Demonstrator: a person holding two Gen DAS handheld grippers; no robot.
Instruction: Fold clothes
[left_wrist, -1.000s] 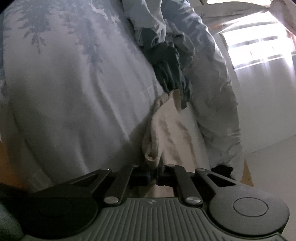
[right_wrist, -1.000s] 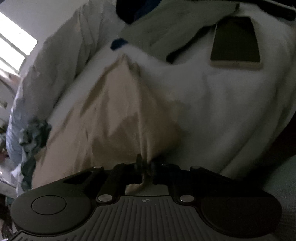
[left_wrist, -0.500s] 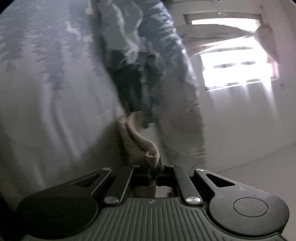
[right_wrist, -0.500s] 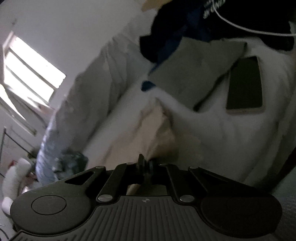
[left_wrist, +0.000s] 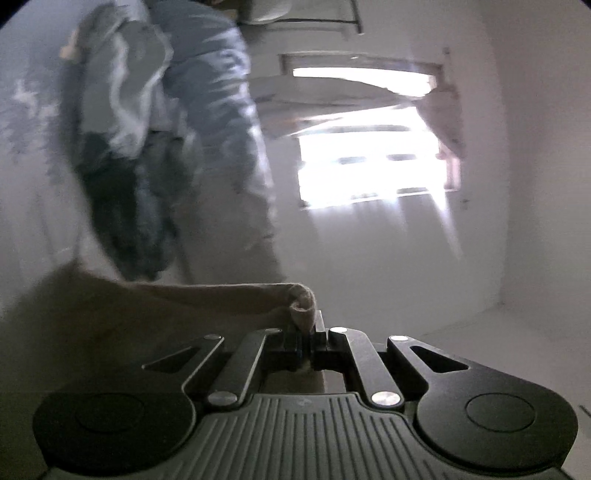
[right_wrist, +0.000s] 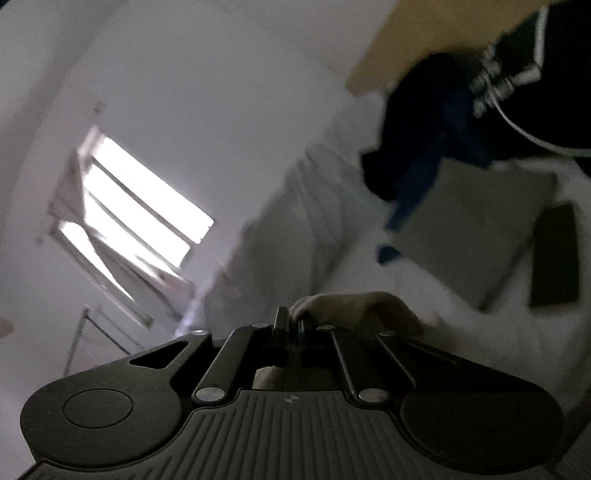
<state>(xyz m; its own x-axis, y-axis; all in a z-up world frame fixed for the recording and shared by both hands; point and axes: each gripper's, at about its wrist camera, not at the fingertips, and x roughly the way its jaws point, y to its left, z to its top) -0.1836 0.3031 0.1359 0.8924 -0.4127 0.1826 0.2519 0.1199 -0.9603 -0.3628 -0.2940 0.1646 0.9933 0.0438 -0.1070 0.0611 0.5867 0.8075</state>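
A beige garment (left_wrist: 155, 306) is held up off the bed by both grippers. In the left wrist view my left gripper (left_wrist: 306, 341) is shut on a rolled edge of it, and the cloth stretches away to the left. In the right wrist view my right gripper (right_wrist: 291, 332) is shut on another edge of the same beige garment (right_wrist: 362, 308), which bunches just right of the jaws. Both views are blurred by motion.
A bed with a white cover (right_wrist: 436, 295) carries a grey folded piece (right_wrist: 476, 229), a dark phone (right_wrist: 554, 254) and dark and blue clothes (right_wrist: 436, 147). A pile of grey-blue clothes (left_wrist: 155, 140) lies on the bed. A bright window (left_wrist: 373, 162) is in the wall.
Both grippers have lifted and swung up with the beige garment. The views turned from the bed toward the wall and window. The cloth is now pulled out taut.
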